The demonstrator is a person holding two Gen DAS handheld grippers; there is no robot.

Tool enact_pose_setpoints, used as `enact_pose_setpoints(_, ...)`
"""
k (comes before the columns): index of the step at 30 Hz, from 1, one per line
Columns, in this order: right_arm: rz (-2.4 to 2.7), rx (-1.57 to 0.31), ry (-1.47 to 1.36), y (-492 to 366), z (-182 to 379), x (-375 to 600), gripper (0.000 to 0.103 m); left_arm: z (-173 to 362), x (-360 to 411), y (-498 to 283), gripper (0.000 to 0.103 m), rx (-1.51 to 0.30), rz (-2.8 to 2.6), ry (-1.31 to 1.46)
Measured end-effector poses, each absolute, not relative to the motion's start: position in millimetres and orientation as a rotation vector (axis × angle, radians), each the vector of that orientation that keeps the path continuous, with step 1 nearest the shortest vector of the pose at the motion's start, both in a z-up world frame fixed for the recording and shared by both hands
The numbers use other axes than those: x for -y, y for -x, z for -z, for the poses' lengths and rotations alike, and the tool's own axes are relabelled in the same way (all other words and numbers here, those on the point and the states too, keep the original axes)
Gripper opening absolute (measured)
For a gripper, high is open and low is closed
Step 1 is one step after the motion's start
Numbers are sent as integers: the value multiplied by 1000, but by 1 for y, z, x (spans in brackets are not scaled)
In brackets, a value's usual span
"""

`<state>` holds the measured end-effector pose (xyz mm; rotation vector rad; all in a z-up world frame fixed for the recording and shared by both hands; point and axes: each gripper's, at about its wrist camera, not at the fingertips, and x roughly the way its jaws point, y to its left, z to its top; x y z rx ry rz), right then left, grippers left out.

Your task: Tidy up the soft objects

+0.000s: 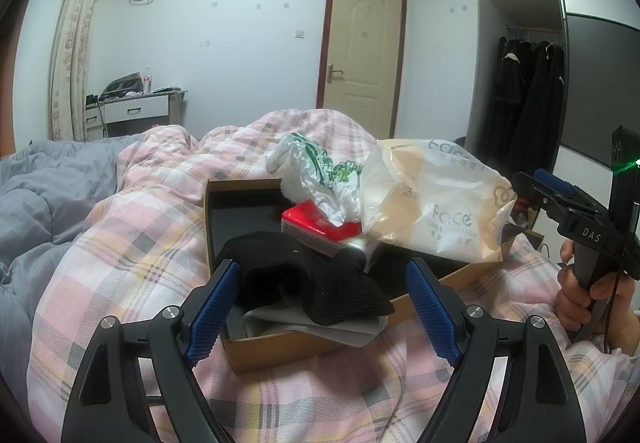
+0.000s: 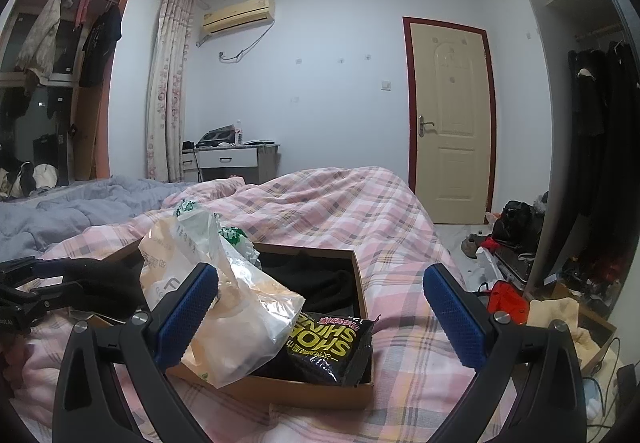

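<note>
At frame centre, a cardboard box (image 1: 320,347) is sitting on the plaid quilt (image 1: 120,243), holding a black cloth (image 1: 320,283) and tissue pack (image 1: 432,211). The left gripper (image 1: 324,319) is gaping wide around the cloth, pads apart from it. The right gripper (image 2: 320,319) is standing open, empty, over the box's near edge.

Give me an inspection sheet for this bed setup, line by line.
Surface: pink plaid quilt on a bed, rumpled.
Job's things: cardboard box holding a black cloth, grey cloth, red pack, tissue bag, white-green bag, shoe shine pack.
Clutter: grey duvet beside the quilt.
Grippers: left hand-held gripper open around the black cloth; right hand-held gripper open over the box.
Cables: cords on the floor.
Surroundings: door, wardrobe, desk.
</note>
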<state>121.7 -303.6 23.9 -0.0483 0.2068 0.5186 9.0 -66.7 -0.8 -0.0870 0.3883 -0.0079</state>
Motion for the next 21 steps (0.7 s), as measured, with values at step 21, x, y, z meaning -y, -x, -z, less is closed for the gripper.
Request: enact_pose_setpoints(21, -517, -207, 46, -122, -25, 306, 102, 2, 70, -7, 103, -363, 4, 70)
